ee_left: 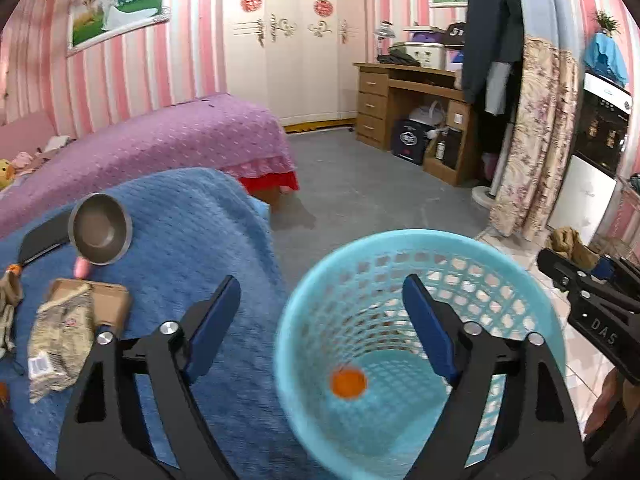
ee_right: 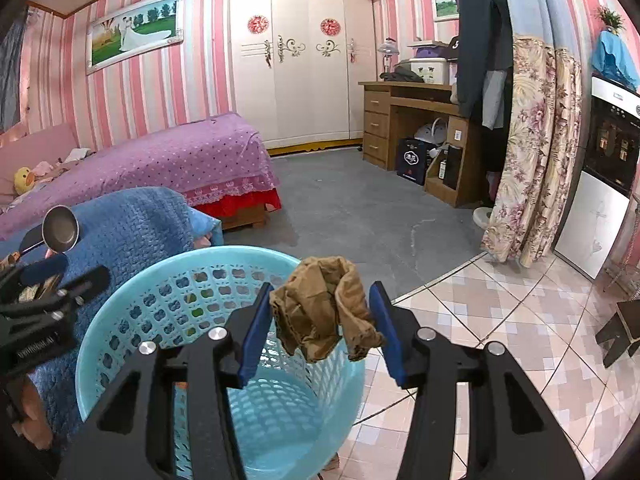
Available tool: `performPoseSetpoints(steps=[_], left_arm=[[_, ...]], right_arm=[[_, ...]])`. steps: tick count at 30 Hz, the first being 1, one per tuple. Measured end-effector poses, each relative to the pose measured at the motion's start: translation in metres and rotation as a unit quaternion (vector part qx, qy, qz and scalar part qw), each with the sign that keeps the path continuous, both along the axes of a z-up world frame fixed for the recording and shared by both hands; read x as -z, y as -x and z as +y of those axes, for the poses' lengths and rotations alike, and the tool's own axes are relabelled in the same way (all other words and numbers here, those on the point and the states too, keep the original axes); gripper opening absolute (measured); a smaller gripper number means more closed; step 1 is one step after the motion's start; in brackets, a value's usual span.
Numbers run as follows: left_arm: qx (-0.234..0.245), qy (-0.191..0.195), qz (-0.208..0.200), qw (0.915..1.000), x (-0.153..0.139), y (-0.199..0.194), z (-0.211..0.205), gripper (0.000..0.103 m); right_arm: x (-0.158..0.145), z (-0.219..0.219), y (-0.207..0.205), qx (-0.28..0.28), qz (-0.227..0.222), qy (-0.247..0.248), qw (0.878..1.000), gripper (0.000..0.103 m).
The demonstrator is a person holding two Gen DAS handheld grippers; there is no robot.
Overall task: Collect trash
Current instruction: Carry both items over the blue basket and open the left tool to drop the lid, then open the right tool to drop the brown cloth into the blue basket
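In the left wrist view, a basket (ee_left: 420, 344) is seen at lower centre-right, with a round piece (ee_left: 348, 384) lying on its bottom. To its left a blanket (ee_left: 224, 248) is spread, on which a pan (ee_left: 100, 229) is set at the upper left, a cardboard box (ee_left: 114, 298) below it, and a wrapper (ee_left: 60, 344) partly over the box. A bed (ee_left: 168, 140) is placed behind the blanket. In the right wrist view, crumpled paper (ee_right: 324, 304) is held above the basket's right rim (ee_right: 340, 264), and a desk (ee_right: 408, 120) is found at the right rear.
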State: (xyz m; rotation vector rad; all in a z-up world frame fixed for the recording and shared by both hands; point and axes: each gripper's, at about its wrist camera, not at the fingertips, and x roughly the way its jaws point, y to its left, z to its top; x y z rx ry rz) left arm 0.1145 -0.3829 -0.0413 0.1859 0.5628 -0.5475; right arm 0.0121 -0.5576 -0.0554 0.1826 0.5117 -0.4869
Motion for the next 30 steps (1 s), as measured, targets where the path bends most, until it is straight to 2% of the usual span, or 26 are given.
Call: performPoseSetpoints(steps=[3, 13, 14, 15, 20, 24, 27, 30], left_arm=[[-0.025, 0.006, 0.0, 0.9997, -0.002, -0.007, 0.022, 0.093], [-0.084, -0.003, -0.011, 0.9964, -0.009, -0.012, 0.085, 0.095], [-0.087, -0.006, -0.014, 0.9961, -0.012, -0.014, 0.088, 0.095], [-0.09, -0.008, -0.018, 0.9958, -0.015, -0.014, 0.092, 0.095], [-0.106, -0.01, -0.034, 0.9938, -0.028, -0.008, 0.124, 0.097], [-0.124, -0.004, -0.04, 0.9915, -0.036, -0.004, 0.156, 0.097], [-0.136, 0.003, -0.032, 0.9902, -0.04, -0.003, 0.181, 0.097], [-0.152, -0.009, -0.041, 0.9874, -0.043, 0.0, 0.204, 0.097]], right_arm=[[0.004, 0.004, -0.006, -0.011, 0.007, 0.001, 1.0, 0.049], [0.001, 0.035, -0.031, -0.033, 0.019, 0.022, 0.999, 0.05], [0.001, 0.036, -0.033, -0.032, 0.019, 0.022, 0.999, 0.053], [0.0, 0.038, -0.036, -0.03, 0.022, 0.021, 0.999, 0.062], [-0.004, 0.048, -0.04, -0.021, 0.015, 0.015, 1.0, 0.088], [-0.014, 0.063, -0.039, -0.004, 0.004, 0.024, 1.0, 0.096], [-0.023, 0.078, -0.038, 0.003, -0.01, 0.033, 0.999, 0.098], [-0.029, 0.095, -0.039, -0.002, -0.021, 0.036, 0.999, 0.098]])
